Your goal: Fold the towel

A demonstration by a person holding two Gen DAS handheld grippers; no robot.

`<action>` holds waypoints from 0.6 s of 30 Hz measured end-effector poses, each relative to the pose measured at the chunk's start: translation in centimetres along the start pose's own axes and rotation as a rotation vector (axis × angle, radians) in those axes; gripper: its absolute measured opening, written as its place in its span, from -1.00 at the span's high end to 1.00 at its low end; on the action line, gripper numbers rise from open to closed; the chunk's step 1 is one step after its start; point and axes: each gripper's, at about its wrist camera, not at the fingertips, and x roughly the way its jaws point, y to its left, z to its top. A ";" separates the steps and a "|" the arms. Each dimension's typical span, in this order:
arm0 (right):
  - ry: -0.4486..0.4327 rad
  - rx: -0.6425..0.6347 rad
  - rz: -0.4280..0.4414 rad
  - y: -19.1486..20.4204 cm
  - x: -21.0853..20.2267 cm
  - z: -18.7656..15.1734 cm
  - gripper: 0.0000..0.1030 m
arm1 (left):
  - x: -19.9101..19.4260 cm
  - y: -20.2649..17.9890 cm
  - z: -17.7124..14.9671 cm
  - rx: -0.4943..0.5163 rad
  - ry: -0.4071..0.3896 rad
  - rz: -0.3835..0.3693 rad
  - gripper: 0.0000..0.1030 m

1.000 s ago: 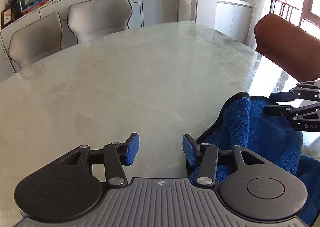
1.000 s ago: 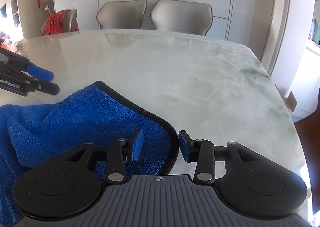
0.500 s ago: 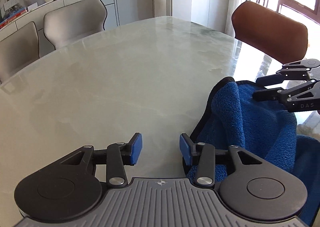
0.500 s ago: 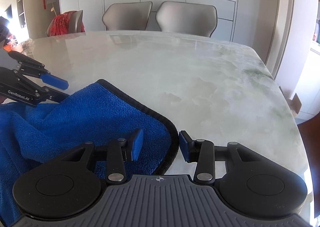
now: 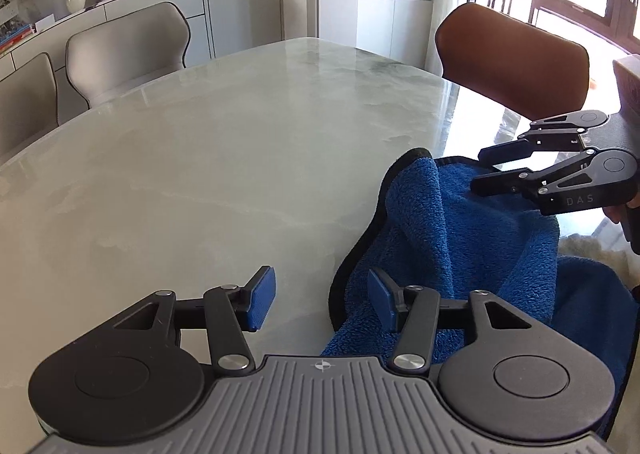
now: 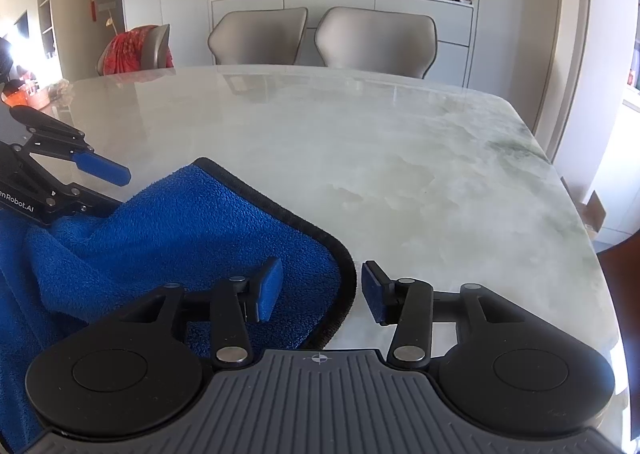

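A blue towel with black trim (image 5: 460, 238) lies rumpled at the near edge of the marble table (image 5: 200, 158); it also shows in the right wrist view (image 6: 172, 238). My left gripper (image 5: 322, 300) is open and empty, its right pad over the towel's trimmed left edge. My right gripper (image 6: 320, 292) is open and empty, straddling the towel's trimmed right corner. Each gripper shows in the other's view, the right (image 5: 486, 170) and the left (image 6: 108, 182), both hovering at the towel.
A brown chair (image 5: 516, 58) stands at the table's right side. Two grey chairs (image 6: 320, 40) stand at the far side before a white sideboard (image 6: 344, 6) with a vase and clock. A chair with red cloth (image 6: 136, 48) is far left.
Both grippers have shifted a little over the towel while staying open. The left wrist view has swung right, so the right gripper and brown chair sit nearer the middle.
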 end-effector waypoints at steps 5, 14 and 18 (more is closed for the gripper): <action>-0.003 0.017 -0.022 -0.3 0.1 -0.1 -0.23 | 0.1 -1.2 0.5 0.062 0.019 -0.003 0.40; -0.011 0.021 -0.020 -0.2 0.0 -0.4 -0.27 | 0.9 -0.5 1.0 -0.044 0.054 -0.022 0.80; -0.021 0.014 0.011 0.0 0.0 -0.4 -0.11 | 0.8 -0.2 0.8 -0.079 0.036 -0.017 0.92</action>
